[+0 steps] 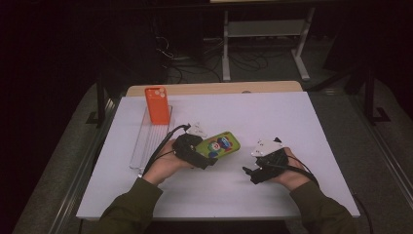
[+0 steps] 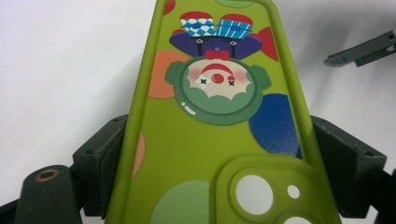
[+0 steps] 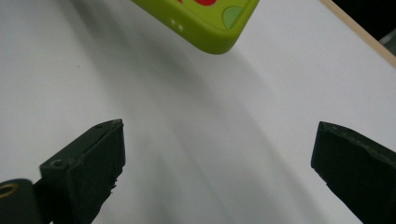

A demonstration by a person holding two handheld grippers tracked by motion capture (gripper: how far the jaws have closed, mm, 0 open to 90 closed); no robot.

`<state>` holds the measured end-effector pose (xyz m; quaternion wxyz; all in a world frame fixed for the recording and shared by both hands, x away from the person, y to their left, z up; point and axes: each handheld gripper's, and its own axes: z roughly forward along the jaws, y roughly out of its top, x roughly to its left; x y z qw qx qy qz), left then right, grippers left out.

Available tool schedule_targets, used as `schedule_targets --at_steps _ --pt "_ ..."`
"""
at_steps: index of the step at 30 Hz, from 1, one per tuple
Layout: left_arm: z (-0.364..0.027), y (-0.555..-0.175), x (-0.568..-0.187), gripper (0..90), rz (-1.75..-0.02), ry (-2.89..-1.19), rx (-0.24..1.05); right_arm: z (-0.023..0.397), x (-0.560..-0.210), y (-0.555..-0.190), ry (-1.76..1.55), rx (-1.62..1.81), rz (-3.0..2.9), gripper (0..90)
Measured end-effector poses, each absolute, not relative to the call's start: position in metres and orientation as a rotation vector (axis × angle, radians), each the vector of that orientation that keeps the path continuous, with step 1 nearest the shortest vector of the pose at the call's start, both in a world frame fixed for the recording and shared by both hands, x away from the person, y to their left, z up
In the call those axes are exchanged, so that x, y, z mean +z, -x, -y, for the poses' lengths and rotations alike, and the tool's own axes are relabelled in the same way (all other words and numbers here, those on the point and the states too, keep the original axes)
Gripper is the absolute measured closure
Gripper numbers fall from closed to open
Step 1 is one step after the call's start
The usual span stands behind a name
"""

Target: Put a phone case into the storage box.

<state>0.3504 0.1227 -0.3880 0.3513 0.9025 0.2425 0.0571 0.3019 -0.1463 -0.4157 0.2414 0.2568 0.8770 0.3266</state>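
Left gripper (image 1: 210, 158) clamps green case (image 1: 223, 144) (fingers level).

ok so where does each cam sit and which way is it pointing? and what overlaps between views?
High view: above the person's side, looking forward and down on the white table; both forearms, left gripper and right gripper show.
Left gripper view: on the left gripper, looking along its jaws, shut on the green phone case.
Right gripper view: on the right gripper, looking along its open jaws at the table, case corner at the top.
Shared: the green phone case and the table appear in all three.
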Motion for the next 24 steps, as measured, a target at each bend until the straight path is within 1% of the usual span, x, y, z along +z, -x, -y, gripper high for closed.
schedule_targets --at_steps 9,24 --pt "-0.122 -0.35 -0.388 15.2 -0.63 -2.325 0.155 0.142 -0.416 -0.297 -0.6 0.846 -2.355 2.5" --pt "-0.121 -0.35 -0.388 15.2 -0.596 -2.353 0.152 0.131 -0.419 -0.288 -0.41 0.725 -2.265 2.5"
